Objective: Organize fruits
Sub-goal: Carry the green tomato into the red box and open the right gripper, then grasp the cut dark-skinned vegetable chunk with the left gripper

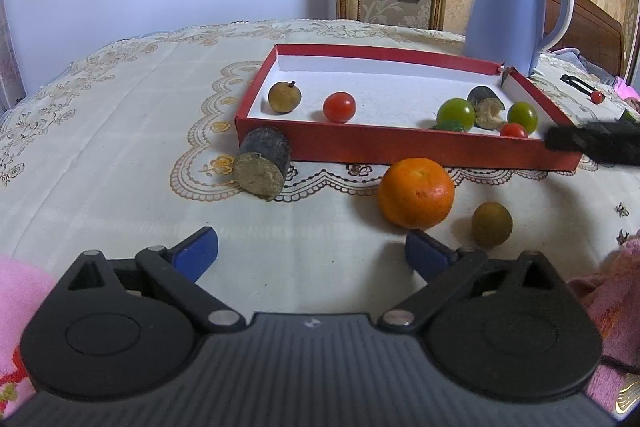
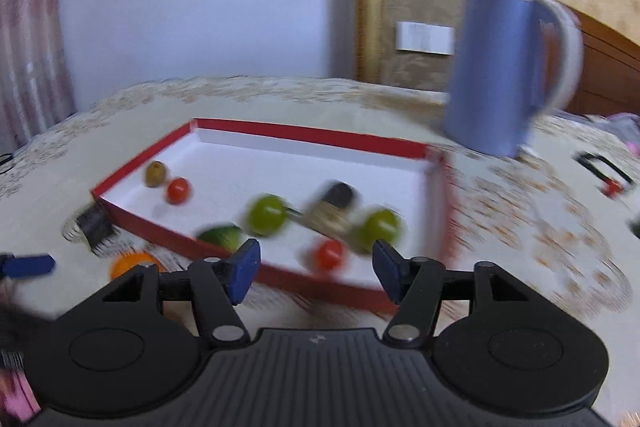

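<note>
A shallow red tray (image 1: 400, 147) with a white floor holds several small fruits: a brown longan (image 1: 284, 98), a red cherry tomato (image 1: 339, 107), two green grapes (image 1: 456, 113) and a dark cut piece (image 1: 486, 107). On the cloth before the tray lie an orange (image 1: 416, 193), another longan (image 1: 492, 225) and a dark cut cylinder (image 1: 264, 163). My left gripper (image 1: 312, 253) hovers open just short of the orange, with nothing between its blue pads. My right gripper (image 2: 316, 271) is open over the tray's near wall (image 2: 320, 283). A red tomato (image 2: 328, 253) lies on the tray floor beyond it, untouched. That view is blurred.
A blue kettle (image 1: 508, 11) stands behind the tray's far right corner. A small black and red object (image 1: 580, 85) lies to the right of the tray. Pink fabric (image 1: 24, 291) shows at the lower corners. The embroidered tablecloth (image 1: 120, 147) spreads to the left.
</note>
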### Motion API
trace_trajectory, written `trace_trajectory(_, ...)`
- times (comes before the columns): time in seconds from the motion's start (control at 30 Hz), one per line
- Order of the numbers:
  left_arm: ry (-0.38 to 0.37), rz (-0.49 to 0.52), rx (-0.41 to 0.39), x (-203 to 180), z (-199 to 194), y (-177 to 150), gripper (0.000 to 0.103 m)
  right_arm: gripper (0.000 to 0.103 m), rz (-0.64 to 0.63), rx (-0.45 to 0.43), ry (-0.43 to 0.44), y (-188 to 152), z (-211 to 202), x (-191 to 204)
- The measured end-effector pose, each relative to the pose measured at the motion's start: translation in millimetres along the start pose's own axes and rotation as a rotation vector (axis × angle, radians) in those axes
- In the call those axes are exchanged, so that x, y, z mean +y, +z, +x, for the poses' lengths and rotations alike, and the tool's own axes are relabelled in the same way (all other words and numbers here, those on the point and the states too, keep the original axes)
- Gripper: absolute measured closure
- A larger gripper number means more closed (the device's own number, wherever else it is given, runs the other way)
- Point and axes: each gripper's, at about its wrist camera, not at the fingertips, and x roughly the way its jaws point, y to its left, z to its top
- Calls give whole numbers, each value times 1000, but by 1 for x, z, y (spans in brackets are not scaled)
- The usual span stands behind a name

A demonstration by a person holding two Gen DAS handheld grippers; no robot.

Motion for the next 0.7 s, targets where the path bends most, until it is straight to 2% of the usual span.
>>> trace_trajectory(0.03,0,0,1,0,0,0,2,33,5,-3,-24,-6,-6,-6)
trace_trajectory(0.2,2,-8,4,1,0,1,1,33,12,-36,-127,-35,-23,-31)
trace_trajectory(0.33,33,-22,0,4,-4,1,0,33,100,-10,-93,-43,-20,-49)
trace_trajectory(0.43,-11,-14,-10,5,-11,1,0,33,188,12,-51,-45,-15,-63)
trace_trajectory(0.47,-1,-8,-21,5,-13,1,0,33,222,32,-37,-46,-11,-67)
trace_trajectory(0.53,58,-12,-45,9,-15,5,0,31,242,19,-22,-49,-14,-69)
trace_trajectory(0.7,115,-50,-39,24,-3,17,0,31,287,10,-4,-51,-15,-76)
